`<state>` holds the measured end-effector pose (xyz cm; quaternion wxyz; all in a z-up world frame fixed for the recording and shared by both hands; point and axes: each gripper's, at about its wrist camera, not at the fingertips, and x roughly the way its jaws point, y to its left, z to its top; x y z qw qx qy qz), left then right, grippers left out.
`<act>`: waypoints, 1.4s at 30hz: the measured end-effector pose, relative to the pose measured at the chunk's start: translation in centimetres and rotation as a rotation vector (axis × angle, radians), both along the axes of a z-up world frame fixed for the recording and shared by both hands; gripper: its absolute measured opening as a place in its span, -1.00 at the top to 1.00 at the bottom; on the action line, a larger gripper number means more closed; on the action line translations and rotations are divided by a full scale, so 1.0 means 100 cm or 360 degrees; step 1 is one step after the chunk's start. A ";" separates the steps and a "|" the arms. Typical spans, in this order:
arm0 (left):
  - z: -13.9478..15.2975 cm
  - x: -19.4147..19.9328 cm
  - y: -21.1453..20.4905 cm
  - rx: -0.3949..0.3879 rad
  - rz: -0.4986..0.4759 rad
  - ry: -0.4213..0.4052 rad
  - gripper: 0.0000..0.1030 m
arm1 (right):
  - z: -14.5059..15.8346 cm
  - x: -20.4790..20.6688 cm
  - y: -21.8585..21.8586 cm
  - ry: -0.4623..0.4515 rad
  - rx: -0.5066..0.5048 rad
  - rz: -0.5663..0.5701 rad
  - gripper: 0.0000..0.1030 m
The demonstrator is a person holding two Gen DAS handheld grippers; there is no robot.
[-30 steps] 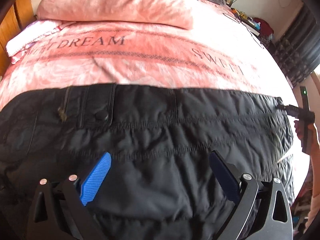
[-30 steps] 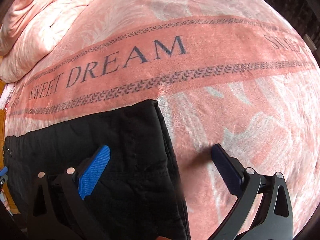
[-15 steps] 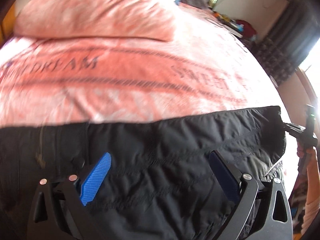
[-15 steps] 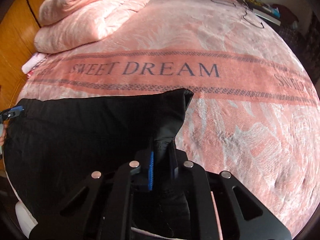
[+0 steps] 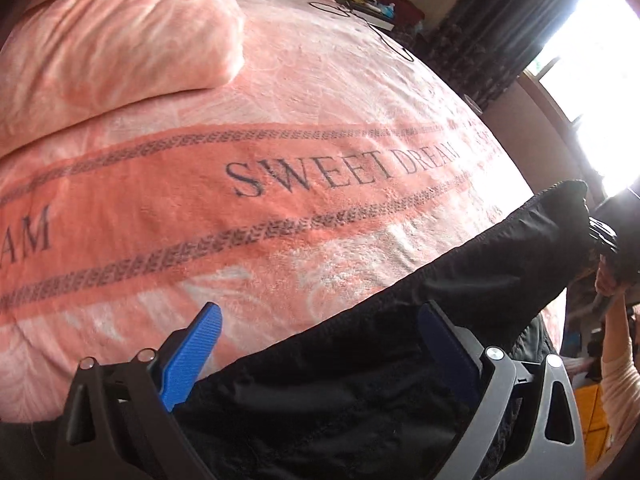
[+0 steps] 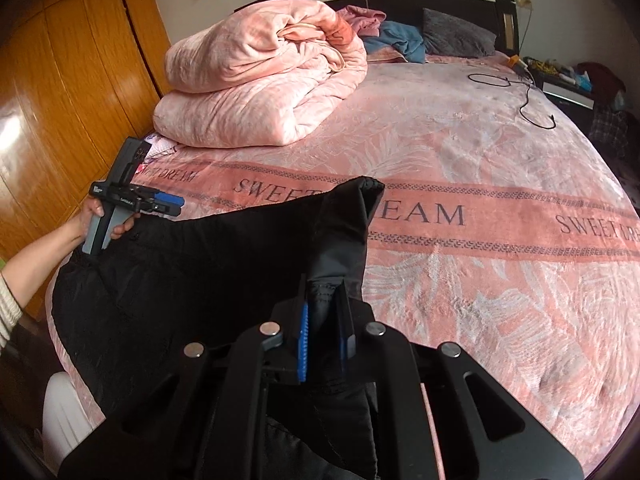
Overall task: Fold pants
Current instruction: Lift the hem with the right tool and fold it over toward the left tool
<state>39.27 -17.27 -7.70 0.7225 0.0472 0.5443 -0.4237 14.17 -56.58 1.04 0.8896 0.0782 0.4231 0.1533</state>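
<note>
Wardrobe (image 6: 60, 92): we see wooden doors along the far left of the right wrist view, beside the bed.
Left hand-held gripper (image 5: 320, 332): we hold it released, blue fingers (image 5: 196, 356) spread wide. It hovers over the black fabric near the bed's edge; nothing sits between the jaws. In the right wrist view it appears side-on (image 6: 170, 202) at the waist end of the garment.
Duvet (image 6: 260, 92): folded pink bundle, well apart from the work area, toward the headboard.
Pants (image 6: 192, 272): black, padded, lying across the near edge of the bed (image 6: 500, 160) on the pink "SWEET DREAM" blanket. The waist end lies to the left; the leg end is raised off the blanket to the right.
Right hand-held gripper (image 6: 323, 340): clenched on the hem end of the pants, with a fold of fabric pinched between the blue pads. The cuff stands up above the jaws, clear of the bed.
Cable (image 6: 524, 96): black loop on the far right of the bed, not in the way.
Step in hand: we judge this to be the lengthwise fold, leg end being carried toward the waist.
Next move: we expect it calls for bringing the raised hem over to the waist end, keeping the edges aligned, while the left gripper pins or takes the waistband so the garment does not slide.
Risk: slippery padded fabric may shift on the plush blanket.
</note>
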 end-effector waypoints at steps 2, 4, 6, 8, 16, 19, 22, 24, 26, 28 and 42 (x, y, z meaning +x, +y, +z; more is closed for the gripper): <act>-0.007 0.000 -0.008 -0.0030 -0.0108 0.0086 -0.92 | 0.000 -0.001 0.000 0.0002 -0.0005 0.0012 0.81; -0.019 -0.004 -0.018 -0.0024 -0.0226 0.0187 -0.92 | 0.001 -0.002 0.000 0.0004 -0.0003 0.0020 0.81; -0.029 -0.014 -0.024 0.0023 -0.0325 0.0214 -0.92 | -0.001 0.000 0.000 0.0005 -0.0006 0.0022 0.81; -0.037 -0.023 -0.029 0.0067 -0.0379 0.0175 -0.92 | -0.002 0.000 0.000 0.0010 -0.0011 0.0020 0.81; -0.023 -0.042 -0.015 0.0110 -0.0362 -0.0088 0.66 | -0.005 0.000 -0.001 0.0031 -0.0005 -0.0024 0.81; -0.001 -0.046 -0.005 0.0077 -0.0263 -0.0208 0.71 | -0.008 0.002 0.001 0.0028 -0.0056 -0.0071 0.81; 0.034 -0.063 -0.002 0.0086 -0.0127 -0.0482 0.71 | -0.005 0.001 0.008 -0.0018 -0.0166 -0.0089 0.81; 0.059 -0.082 -0.001 0.0126 -0.0034 -0.0710 0.71 | 0.000 -0.004 0.015 -0.0064 -0.0217 -0.0090 0.81; 0.084 -0.113 0.003 0.0175 0.0075 -0.0973 0.71 | 0.005 -0.013 0.023 -0.0116 -0.0286 -0.0079 0.81; 0.096 -0.141 0.008 0.0213 0.0101 -0.1140 0.71 | 0.005 -0.026 0.035 -0.0153 -0.0393 -0.0069 0.81; 0.094 -0.284 0.033 0.0280 0.0163 -0.1325 0.71 | -0.020 -0.120 0.059 -0.0167 -0.0542 -0.0011 0.81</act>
